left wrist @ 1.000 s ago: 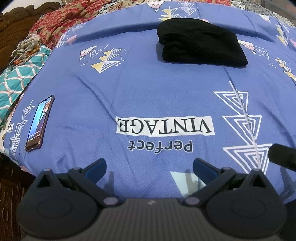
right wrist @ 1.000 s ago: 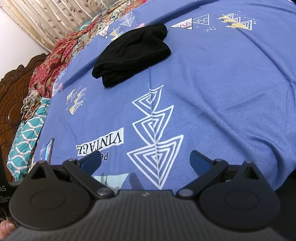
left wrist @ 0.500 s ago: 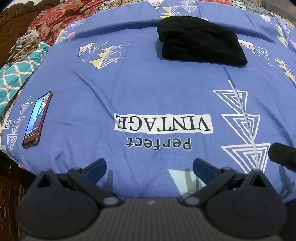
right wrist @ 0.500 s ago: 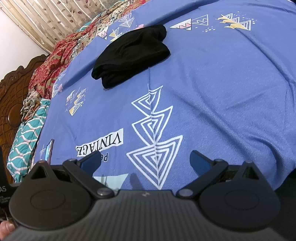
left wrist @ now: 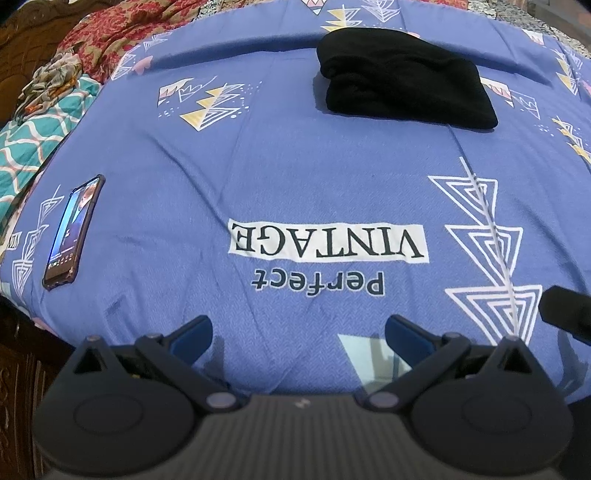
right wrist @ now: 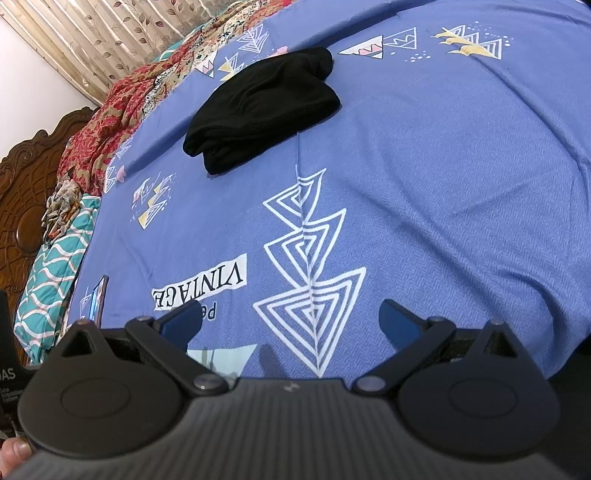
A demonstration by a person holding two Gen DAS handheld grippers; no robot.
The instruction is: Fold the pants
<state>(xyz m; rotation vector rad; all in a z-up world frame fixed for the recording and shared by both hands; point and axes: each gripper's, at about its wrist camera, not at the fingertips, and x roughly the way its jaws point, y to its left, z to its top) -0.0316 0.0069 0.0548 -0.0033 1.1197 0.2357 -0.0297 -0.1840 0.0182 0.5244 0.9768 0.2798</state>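
Note:
The black pants lie folded into a compact bundle on the far part of the blue patterned bedsheet; they also show in the right wrist view. My left gripper is open and empty, low over the near edge of the bed, well short of the pants. My right gripper is open and empty too, near the same edge. The tip of the right gripper shows at the right border of the left wrist view.
A phone lies on the sheet near the left edge. A teal patterned cloth and a red floral cloth are heaped at the left by the carved wooden headboard. A curtain hangs behind.
The left wrist view has shifted slightly; the bed and phone sit a little differently in frame. The right gripper and the pants have not visibly moved.

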